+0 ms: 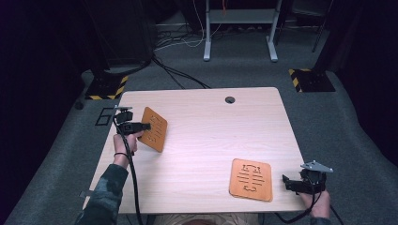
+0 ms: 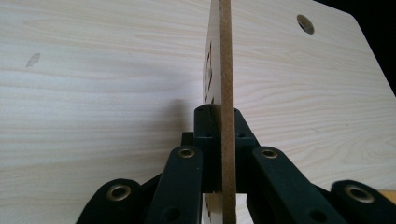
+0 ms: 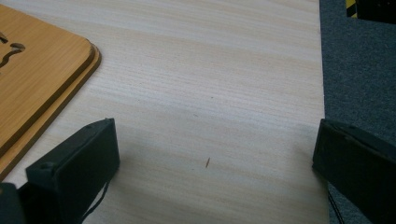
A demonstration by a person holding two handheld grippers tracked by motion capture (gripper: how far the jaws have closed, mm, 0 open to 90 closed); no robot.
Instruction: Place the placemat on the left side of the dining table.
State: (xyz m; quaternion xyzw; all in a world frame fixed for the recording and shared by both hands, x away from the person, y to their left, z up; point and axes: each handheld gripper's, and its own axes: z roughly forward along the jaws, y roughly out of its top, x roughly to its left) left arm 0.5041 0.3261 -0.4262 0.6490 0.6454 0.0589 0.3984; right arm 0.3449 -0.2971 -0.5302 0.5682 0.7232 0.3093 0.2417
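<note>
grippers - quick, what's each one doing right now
Left gripper: shut on the wooden board, gripping its edge and holding it tilted above the table.
Right gripper: open, holding nothing, beside the stacked boards.

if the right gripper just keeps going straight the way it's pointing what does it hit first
Probably the stack of orange boards. The right gripper, jaws open, points left along the table toward the stack's near edge, though its own view puts the boards off to one side, so it might slide past.
</note>
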